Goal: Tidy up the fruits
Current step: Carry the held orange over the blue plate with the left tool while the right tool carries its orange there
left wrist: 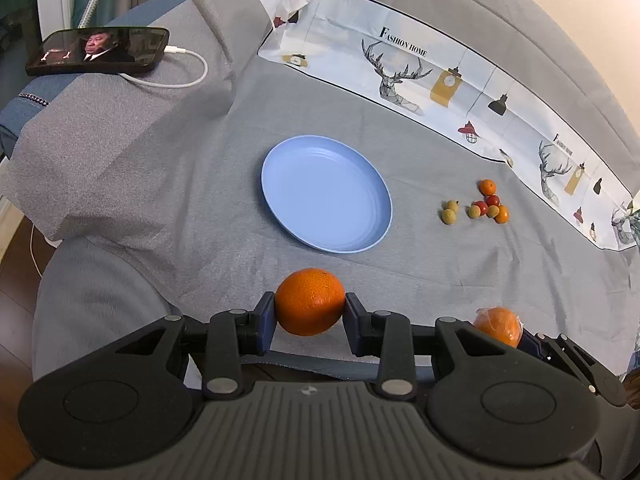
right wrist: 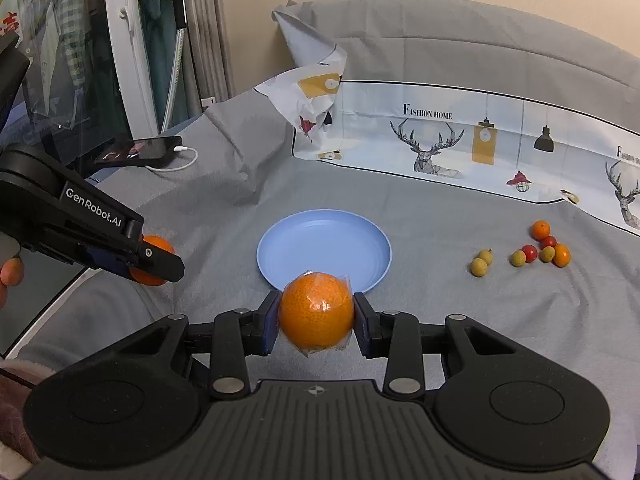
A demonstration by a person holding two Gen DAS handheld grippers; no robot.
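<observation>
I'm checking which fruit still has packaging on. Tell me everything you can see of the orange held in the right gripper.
The wrapped orange is round, bright orange with dimpled peel, and covered in thin clear plastic film that wrinkles at the top and hangs in a loose flap below. The right gripper clamps it between both fingers, lifted off the grey cloth, in front of the near edge of the empty blue plate. Nothing else touches it.
</observation>
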